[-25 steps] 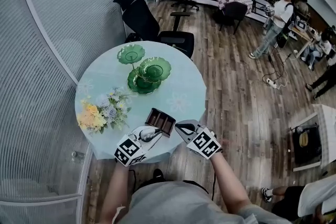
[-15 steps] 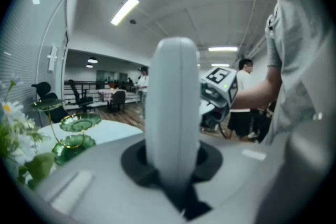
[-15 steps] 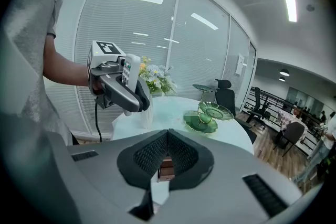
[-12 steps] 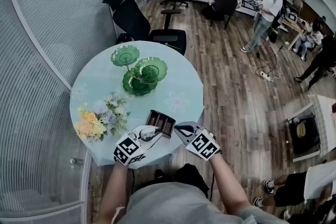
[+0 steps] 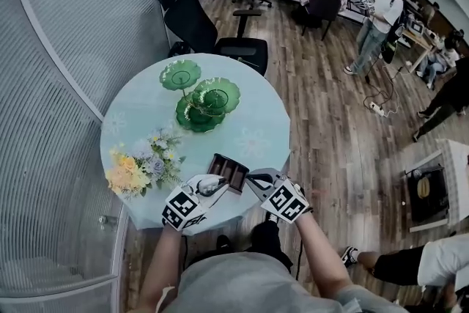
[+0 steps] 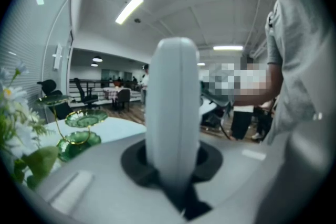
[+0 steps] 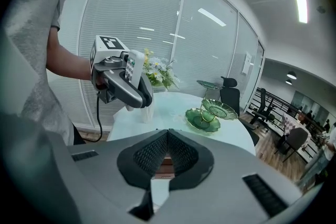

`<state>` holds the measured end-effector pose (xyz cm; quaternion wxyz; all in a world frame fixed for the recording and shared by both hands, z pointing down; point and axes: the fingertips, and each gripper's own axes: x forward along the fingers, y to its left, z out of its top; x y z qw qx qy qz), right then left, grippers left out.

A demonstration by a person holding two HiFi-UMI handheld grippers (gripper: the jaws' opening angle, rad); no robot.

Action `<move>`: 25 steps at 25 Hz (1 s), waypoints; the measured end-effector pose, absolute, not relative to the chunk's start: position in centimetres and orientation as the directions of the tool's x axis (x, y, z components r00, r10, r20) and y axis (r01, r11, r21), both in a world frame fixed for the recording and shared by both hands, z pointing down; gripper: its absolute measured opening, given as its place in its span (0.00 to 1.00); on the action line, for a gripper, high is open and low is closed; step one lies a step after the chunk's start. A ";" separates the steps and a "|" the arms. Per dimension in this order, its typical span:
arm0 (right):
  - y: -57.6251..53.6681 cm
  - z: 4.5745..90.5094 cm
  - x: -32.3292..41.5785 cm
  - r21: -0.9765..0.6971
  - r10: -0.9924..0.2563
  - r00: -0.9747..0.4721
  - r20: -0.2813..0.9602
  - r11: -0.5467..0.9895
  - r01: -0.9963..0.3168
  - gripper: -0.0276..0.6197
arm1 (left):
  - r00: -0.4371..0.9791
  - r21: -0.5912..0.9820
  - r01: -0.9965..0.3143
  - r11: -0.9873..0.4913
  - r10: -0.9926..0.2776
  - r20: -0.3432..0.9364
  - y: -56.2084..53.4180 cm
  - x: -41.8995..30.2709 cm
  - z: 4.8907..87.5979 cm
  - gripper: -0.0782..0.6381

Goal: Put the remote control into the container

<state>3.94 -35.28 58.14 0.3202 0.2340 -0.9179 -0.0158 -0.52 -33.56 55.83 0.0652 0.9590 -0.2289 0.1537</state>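
A white remote control (image 6: 172, 107) stands upright between the jaws of my left gripper (image 6: 173, 170), which is shut on it. In the head view this gripper (image 5: 212, 185) hovers at the table's near edge, just left of the brown compartmented container (image 5: 227, 171). From the right gripper view the remote (image 7: 132, 67) shows in the left gripper (image 7: 119, 81), with its buttons facing this way. My right gripper (image 5: 252, 177) is shut and empty, right beside the container's right end. The container (image 7: 164, 164) shows just past the closed jaws (image 7: 167, 139).
The round table (image 5: 256, 121) has a light blue cloth. A green tiered plate stand (image 5: 201, 100) is at the back, and a flower bouquet (image 5: 143, 161) is at the left. An office chair (image 5: 209, 33) stands behind the table. People (image 5: 377, 22) stand far off on the wooden floor.
Both grippers stay where they were beside the container, the left still gripping the remote. Only the head view has shifted slightly, and people in the background have moved.
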 end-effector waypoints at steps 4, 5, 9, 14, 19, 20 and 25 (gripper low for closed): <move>-35.7 57.8 3.4 0.135 -0.420 -0.721 0.551 0.897 -0.420 0.07 | 0.805 0.026 -0.536 -0.844 -0.501 0.316 -34.6 -0.5 56.4 0.16; -35.7 57.7 3.2 0.128 -0.415 -0.728 0.546 0.900 -0.417 0.07 | 0.792 0.019 -0.556 -0.831 -0.523 0.314 -34.9 -0.6 56.5 0.16; -36.1 57.6 2.8 0.124 -0.391 -0.740 0.547 0.912 -0.391 0.07 | 0.730 -0.008 -0.639 -0.769 -0.609 0.311 -36.3 -0.8 56.8 0.16; -35.9 56.2 1.6 0.069 -0.372 -0.791 0.486 0.918 -0.390 0.07 | 0.622 -0.067 -0.741 -0.669 -0.720 0.309 -37.4 -1.3 57.6 0.16; -34.6 53.9 0.1 -0.017 -0.366 -0.850 0.378 0.916 -0.402 0.07 | 0.552 -0.125 -0.786 -0.605 -0.779 0.297 -37.9 -1.0 57.6 0.16; -34.4 53.4 0.0 -0.026 -0.368 -0.857 0.360 0.915 -0.404 0.07 | 0.543 -0.137 -0.791 -0.596 -0.788 0.291 -38.0 -0.9 57.5 0.16; -33.8 50.8 -0.3 -0.073 -0.398 -0.880 0.259 0.900 -0.429 0.07 | 0.528 -0.162 -0.799 -0.579 -0.805 0.272 -37.8 -0.4 57.0 0.16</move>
